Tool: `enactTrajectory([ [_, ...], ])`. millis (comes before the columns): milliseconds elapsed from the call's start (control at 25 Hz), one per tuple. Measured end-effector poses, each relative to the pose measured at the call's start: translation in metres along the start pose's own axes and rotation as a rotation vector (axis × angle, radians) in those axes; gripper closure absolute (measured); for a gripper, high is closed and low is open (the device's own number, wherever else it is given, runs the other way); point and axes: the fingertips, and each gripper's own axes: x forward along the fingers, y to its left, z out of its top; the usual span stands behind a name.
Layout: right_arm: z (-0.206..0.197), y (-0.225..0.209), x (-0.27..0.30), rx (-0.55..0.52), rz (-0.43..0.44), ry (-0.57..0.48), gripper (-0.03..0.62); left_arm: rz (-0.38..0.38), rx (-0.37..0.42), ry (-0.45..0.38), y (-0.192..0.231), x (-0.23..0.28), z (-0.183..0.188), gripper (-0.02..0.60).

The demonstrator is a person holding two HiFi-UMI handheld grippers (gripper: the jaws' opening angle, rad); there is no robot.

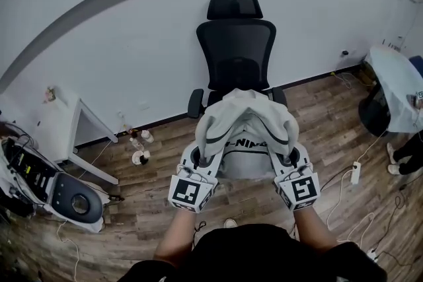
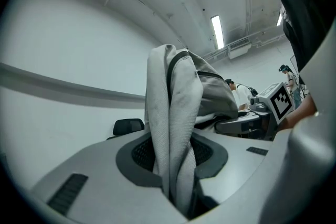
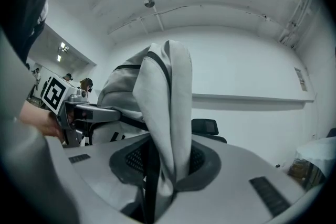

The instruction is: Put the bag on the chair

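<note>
Forearms [image 1: 177, 236] lead to the left gripper [image 1: 200, 161] and right gripper [image 1: 289, 159], each with fingers clamped on a fold of the grey bag [image 1: 246, 121]. It hangs before the chair [image 1: 236, 49], seemingly clear, hiding the seat.

left gripper [image 1: 201, 160]: level, pointing away from the body, jaws pinched on a fold of the bag [image 1: 246, 117] | right gripper [image 1: 289, 158]: level, parallel to the left, jaws pinched on the bag's other side | left forearm [image 1: 176, 236], right forearm [image 1: 310, 229]: stretched forward, apart
</note>
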Motion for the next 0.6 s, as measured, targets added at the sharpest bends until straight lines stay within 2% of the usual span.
enactTrajectory([
  [280, 0.01, 0.016, 0.024, 0.017, -0.042, 0.008, 0.48, -0.025, -0.04, -0.019, 0.035, -0.002, 0.003, 0.463],
  [600, 0.013, 0.023, 0.031, -0.002, -0.052, 0.006, 0.48, -0.014, -0.062, -0.04, 0.045, -0.004, -0.001, 0.462],
])
